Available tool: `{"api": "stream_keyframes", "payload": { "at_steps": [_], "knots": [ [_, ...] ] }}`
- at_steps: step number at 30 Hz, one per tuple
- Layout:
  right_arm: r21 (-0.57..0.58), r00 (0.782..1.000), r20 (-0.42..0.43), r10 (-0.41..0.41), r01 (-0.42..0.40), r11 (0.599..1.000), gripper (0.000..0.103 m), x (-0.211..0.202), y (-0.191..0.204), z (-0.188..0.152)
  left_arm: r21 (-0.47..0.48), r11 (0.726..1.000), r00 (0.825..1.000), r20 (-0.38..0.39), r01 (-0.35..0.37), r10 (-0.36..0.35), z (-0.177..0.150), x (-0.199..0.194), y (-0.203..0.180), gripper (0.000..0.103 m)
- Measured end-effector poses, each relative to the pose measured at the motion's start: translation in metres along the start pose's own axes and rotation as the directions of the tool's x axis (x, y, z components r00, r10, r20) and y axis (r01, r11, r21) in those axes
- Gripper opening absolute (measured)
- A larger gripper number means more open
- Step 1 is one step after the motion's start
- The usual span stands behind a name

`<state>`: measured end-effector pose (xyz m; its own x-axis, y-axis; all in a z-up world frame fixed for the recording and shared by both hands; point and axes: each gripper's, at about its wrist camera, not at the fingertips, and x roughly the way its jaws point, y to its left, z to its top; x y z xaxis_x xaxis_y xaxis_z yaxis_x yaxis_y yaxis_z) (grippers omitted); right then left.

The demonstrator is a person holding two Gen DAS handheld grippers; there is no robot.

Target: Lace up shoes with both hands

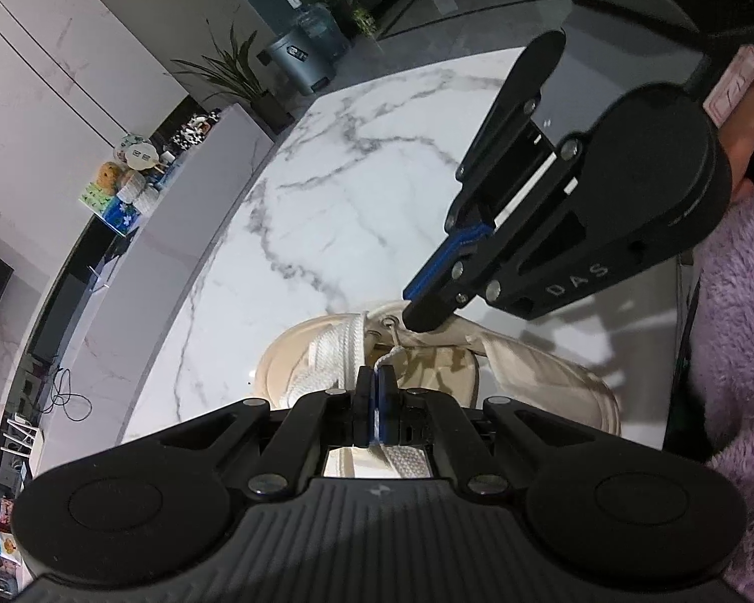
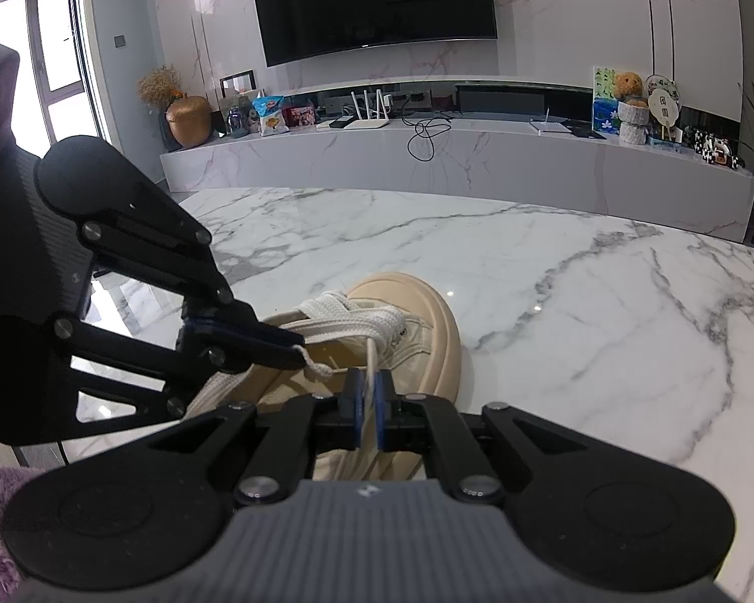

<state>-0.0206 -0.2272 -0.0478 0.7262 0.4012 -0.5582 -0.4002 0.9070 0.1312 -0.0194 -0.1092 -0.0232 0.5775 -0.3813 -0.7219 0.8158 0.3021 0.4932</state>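
A beige canvas shoe (image 2: 407, 331) with a thick, smooth rubber toe sits on the glossy grey-veined marble table (image 2: 603, 301), its flat woven white lace (image 2: 347, 314) crossing the tongue. The left gripper (image 2: 296, 346) is clamped shut on a thin, twisted lace end. The right gripper (image 2: 370, 392) pinches a taut flat strand between its blue pads, seemingly the other end.
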Motion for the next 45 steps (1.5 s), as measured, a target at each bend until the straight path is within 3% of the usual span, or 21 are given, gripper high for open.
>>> {"api": "stream_keyframes", "payload": {
  "at_steps": [16,45],
  "knots": [
    [-0.002,1.0,0.001,0.0,0.0,1.0,0.006,-0.002,0.001,-0.001,-0.05,0.998,0.999,0.022,-0.033,0.034,0.003,-0.004,0.007,0.0],
    [-0.01,1.0,0.0,0.001,-0.001,1.0,0.006,-0.007,0.011,-0.003,-0.114,0.991,0.995,-0.075,-0.068,0.059,0.0,0.01,0.011,0.0]
  ]
}}
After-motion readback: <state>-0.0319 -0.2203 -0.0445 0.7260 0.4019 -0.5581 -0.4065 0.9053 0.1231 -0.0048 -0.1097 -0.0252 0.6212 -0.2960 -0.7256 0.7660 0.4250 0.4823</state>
